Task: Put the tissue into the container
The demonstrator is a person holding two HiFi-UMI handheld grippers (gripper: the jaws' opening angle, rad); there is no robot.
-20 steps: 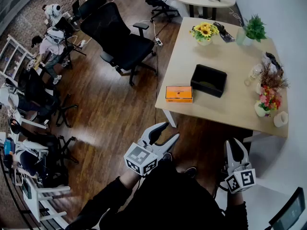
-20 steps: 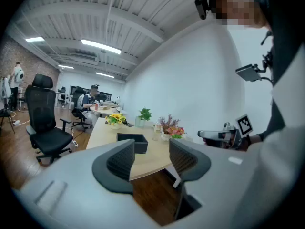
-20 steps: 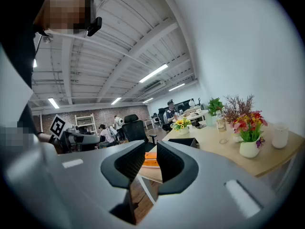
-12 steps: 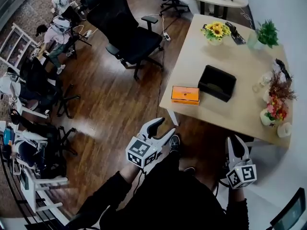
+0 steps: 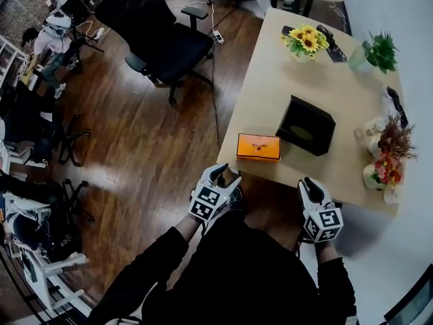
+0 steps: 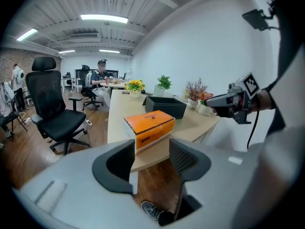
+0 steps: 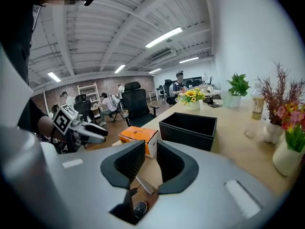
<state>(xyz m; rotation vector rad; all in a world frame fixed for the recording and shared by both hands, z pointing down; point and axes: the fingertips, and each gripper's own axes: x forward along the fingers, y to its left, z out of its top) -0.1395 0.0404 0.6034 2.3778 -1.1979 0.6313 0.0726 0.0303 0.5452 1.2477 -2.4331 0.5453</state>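
An orange tissue box (image 5: 258,147) lies at the near edge of the wooden table (image 5: 284,80). An open black container (image 5: 308,125) stands just behind it to the right. My left gripper (image 5: 228,176) hovers off the table's front edge, just short of the box, its jaws open and empty. In the left gripper view the box (image 6: 148,125) shows beyond the left gripper (image 6: 152,154). My right gripper (image 5: 310,183) is held below the table edge right of the box. Its jaws (image 7: 150,161) stand only a little apart with nothing between them, facing the box (image 7: 139,138) and container (image 7: 188,128).
Sunflowers (image 5: 304,42), a green plant (image 5: 379,51) and flower vases (image 5: 382,171) line the table's far and right sides. A black office chair (image 5: 166,42) stands on the wood floor to the left. People sit at desks far left.
Both grippers have moved forward to the table's near edge. The tissue box and container now lie much closer to them in the head view.
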